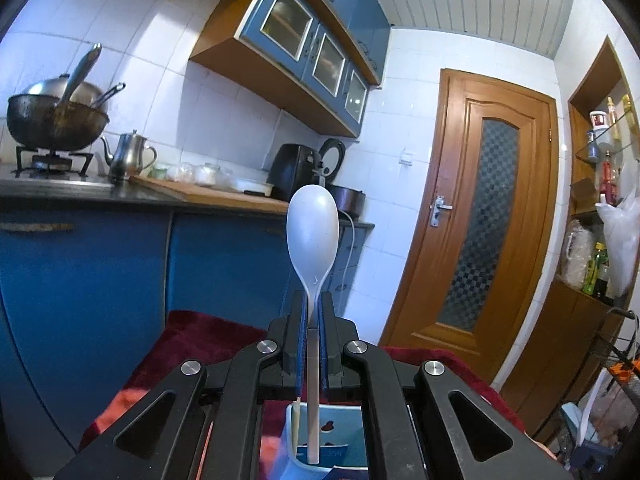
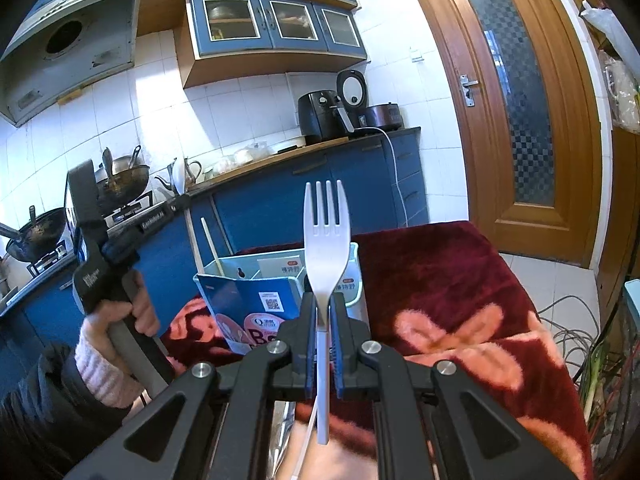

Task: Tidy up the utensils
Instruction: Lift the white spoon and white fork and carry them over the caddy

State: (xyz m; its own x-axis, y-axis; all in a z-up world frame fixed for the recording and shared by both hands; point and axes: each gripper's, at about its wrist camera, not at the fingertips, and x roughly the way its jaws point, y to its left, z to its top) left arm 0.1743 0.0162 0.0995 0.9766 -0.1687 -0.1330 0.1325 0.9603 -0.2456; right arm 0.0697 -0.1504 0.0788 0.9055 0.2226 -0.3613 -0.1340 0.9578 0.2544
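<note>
The left gripper [image 1: 313, 312] is held level and is clamped tight on the neck of a white spoon [image 1: 313, 236], bowl upward, the handle hanging into a blue holder [image 1: 332, 436] below. The right gripper [image 2: 324, 312] is likewise closed on a white fork [image 2: 326, 240] — tines up — just before the holder [image 2: 248, 292], which stands on a red blanket [image 2: 440, 280]. The left hand [image 2: 120, 312] is wrapped round its gripper's handle.

- spoon [image 1: 313, 236]: pale grey-white
- fork [image 2: 326, 248]: white
- utensil holder [image 2: 280, 276]: light blue, blue label
- blanket [image 2: 460, 280]: dark red, pink floral (plush)
- cabinets [image 1: 224, 264]: blue
- door [image 1: 480, 240]: brown wood, checkered glass
</note>
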